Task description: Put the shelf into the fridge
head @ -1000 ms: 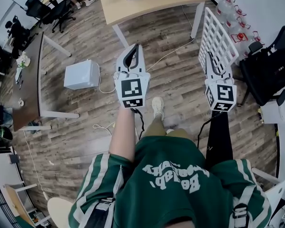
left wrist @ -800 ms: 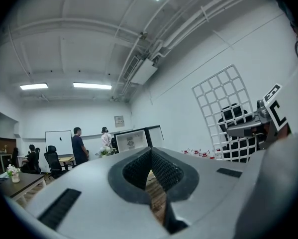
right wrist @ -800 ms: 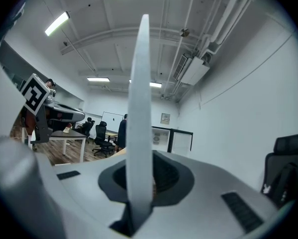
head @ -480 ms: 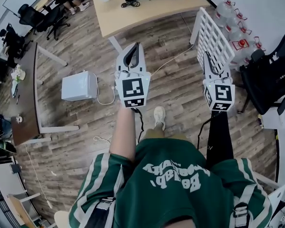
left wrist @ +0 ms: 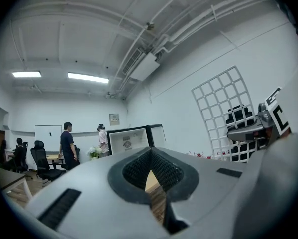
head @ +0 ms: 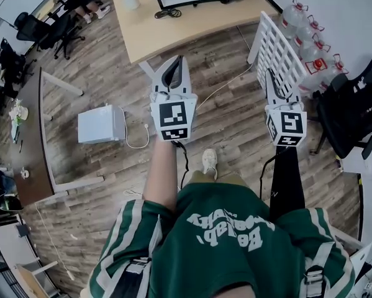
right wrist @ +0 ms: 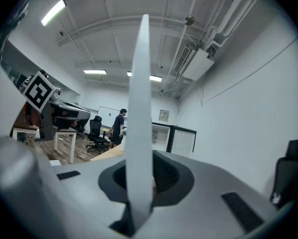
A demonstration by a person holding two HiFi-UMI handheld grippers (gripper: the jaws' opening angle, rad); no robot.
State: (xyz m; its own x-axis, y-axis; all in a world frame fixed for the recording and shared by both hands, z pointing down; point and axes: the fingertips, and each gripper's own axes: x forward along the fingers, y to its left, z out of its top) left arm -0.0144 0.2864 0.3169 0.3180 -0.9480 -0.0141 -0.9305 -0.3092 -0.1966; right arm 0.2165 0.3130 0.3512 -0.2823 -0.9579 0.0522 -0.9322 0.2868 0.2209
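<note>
While right gripper (head: 272,79) clamps shelf (head: 286,47) upright, left gripper (head: 175,65) jaws together, empty.

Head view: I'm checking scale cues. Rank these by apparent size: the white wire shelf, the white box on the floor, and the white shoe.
1. wire shelf, though it is held up nearer the camera, which flatters it
2. white box
3. shoe
</note>
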